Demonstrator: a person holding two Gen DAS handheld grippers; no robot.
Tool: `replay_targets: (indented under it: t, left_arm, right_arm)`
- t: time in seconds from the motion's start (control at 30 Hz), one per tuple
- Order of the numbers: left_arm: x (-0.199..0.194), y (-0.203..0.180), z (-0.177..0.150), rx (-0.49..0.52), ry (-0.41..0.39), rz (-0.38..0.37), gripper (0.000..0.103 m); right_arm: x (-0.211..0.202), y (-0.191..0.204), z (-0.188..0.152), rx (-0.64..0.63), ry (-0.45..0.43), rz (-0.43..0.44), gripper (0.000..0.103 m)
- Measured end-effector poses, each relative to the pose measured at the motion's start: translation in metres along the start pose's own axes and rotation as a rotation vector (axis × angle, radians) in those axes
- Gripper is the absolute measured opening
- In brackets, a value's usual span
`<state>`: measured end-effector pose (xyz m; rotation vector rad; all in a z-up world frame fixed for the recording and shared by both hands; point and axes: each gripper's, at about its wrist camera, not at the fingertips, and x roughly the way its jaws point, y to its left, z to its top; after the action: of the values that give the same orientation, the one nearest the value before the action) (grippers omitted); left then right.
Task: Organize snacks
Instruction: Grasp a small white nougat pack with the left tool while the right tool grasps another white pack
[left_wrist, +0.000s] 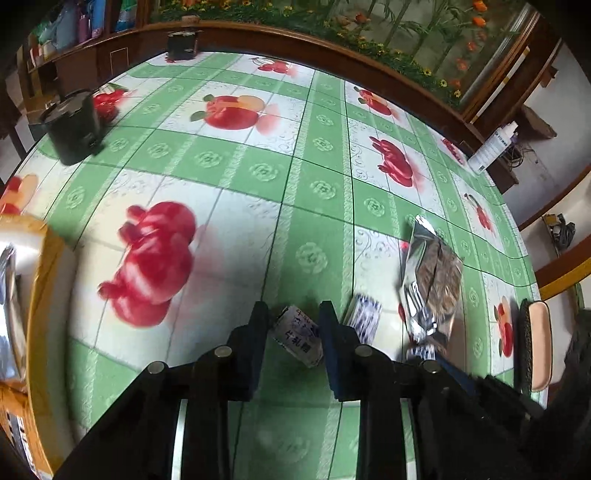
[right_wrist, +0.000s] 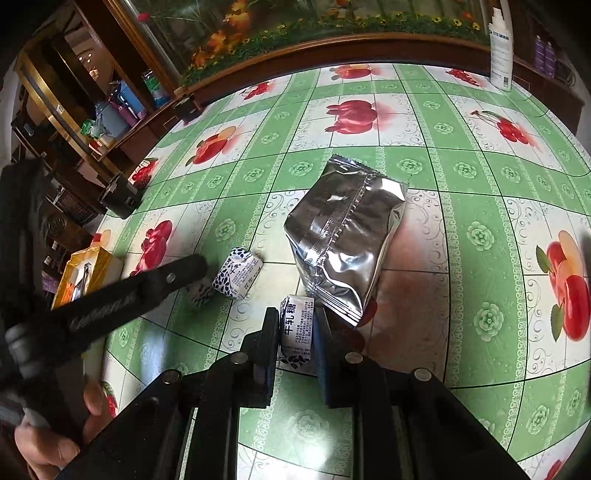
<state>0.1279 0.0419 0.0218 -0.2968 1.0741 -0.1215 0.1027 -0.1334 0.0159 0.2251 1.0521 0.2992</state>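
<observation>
1. Left wrist view: the left hand-held gripper (left_wrist: 293, 314) straddled a small wrapped candy (left_wrist: 297, 334) on the surface (left_wrist: 258, 166), fingers not visibly pressing it; I cannot tell its grip. A silver foil bag (left_wrist: 430, 280) lay right.
2. Right wrist view: the right hand-held gripper (right_wrist: 295, 325) was clenched on a nougat candy (right_wrist: 295, 326); another patterned candy (right_wrist: 238, 273) sat left, beside the foil bag.
</observation>
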Motion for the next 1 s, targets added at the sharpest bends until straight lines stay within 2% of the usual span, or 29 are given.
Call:
replay_targets:
  t: [0.07, 0.17, 0.23, 0.3, 0.37, 0.5, 0.57, 0.67, 0.8, 0.83, 0.9, 0.93, 0.97, 1.0]
  left_arm:
    - [-0.003, 0.003, -0.004, -0.009, 0.001, -0.015, 0.045]
    - [-0.011, 0.005, -0.013, -0.018, -0.005, -0.04, 0.056]
    - [-0.013, 0.003, -0.017, -0.005, -0.016, -0.036, 0.06]
    - [-0.008, 0.001, -0.017, 0.007, -0.021, -0.005, 0.06]
    - [-0.006, -0.001, -0.015, 0.022, -0.047, 0.037, 0.039]
    - [-0.006, 0.0, -0.015, 0.034, -0.065, 0.008, 0.03]
    - [-0.01, -0.001, -0.019, 0.053, -0.081, -0.001, 0.012]
    - [-0.011, 0.001, -0.024, 0.074, -0.09, -0.033, 0.009]
    - [-0.011, 0.013, -0.016, 0.033, -0.09, -0.056, 0.009]
    - [-0.011, 0.016, -0.013, 0.024, -0.083, -0.073, 0.013]
    - [-0.011, 0.019, -0.012, 0.002, -0.081, -0.099, 0.025]
    - [-0.011, 0.019, -0.011, -0.007, -0.089, -0.094, 0.038]
    - [-0.012, 0.019, -0.011, -0.008, -0.095, -0.085, 0.044]
    - [-0.013, 0.017, -0.011, -0.005, -0.101, -0.078, 0.045]
  right_arm:
    - [0.001, 0.002, 0.0, -0.009, -0.001, -0.008, 0.02]
    - [0.001, 0.004, -0.001, -0.019, -0.002, -0.016, 0.02]
    - [0.001, 0.005, -0.001, -0.021, -0.004, -0.02, 0.02]
    - [0.001, 0.006, -0.002, -0.023, -0.008, -0.023, 0.02]
    - [0.001, 0.006, -0.002, -0.024, -0.012, -0.023, 0.02]
    - [0.001, 0.006, -0.002, -0.026, -0.013, -0.024, 0.02]
    - [0.0, 0.007, -0.002, -0.032, -0.016, -0.024, 0.02]
    - [0.001, 0.01, -0.003, -0.053, -0.014, -0.028, 0.019]
    - [0.001, 0.012, -0.003, -0.052, -0.011, -0.028, 0.019]
    - [0.0, 0.011, -0.003, -0.041, -0.013, -0.024, 0.019]
    - [0.0, 0.007, -0.002, -0.022, -0.018, -0.018, 0.019]
    - [0.0, 0.006, -0.002, -0.018, -0.021, -0.019, 0.019]
    - [0.0, 0.005, -0.001, -0.014, -0.02, -0.02, 0.019]
    - [0.001, 0.004, -0.001, -0.007, -0.018, -0.015, 0.019]
